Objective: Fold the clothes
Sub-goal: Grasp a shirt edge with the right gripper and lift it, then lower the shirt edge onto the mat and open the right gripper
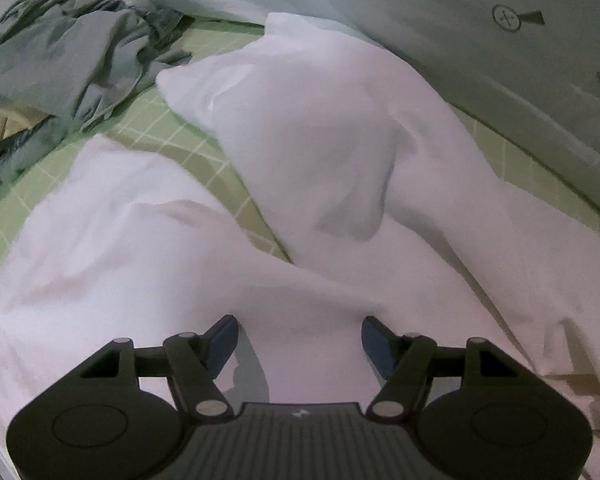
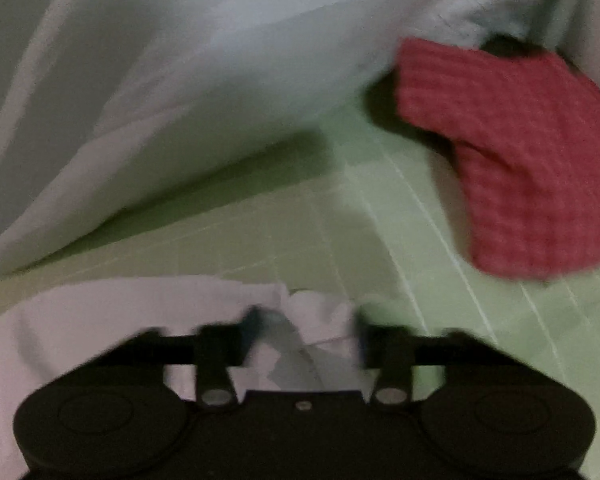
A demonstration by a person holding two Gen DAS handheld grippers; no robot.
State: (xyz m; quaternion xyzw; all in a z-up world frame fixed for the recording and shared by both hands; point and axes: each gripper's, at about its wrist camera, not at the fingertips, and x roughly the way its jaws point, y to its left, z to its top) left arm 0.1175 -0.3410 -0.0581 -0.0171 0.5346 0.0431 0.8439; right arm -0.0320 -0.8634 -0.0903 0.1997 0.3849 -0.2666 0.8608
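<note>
Left gripper (image 1: 299, 334), fingers spread, is hovering over white garment (image 1: 332, 152) lying on green mat (image 1: 152, 132); grey clothes (image 1: 64, 52) behind. Right gripper (image 2: 306, 330), blurred, fingers apart, white cloth between; only here, red cloth (image 2: 520, 160) showing.

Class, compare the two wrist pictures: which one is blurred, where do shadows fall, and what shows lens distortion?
Left wrist view: mostly sharp, dim light; the left claw casts a grey shadow on the white garment; the green grid sheet bows near the edges, a fisheye effect. Right wrist view: motion-blurred throughout, smearing the right claw and red knit cloth, which has a dark shadow at its left edge.
</note>
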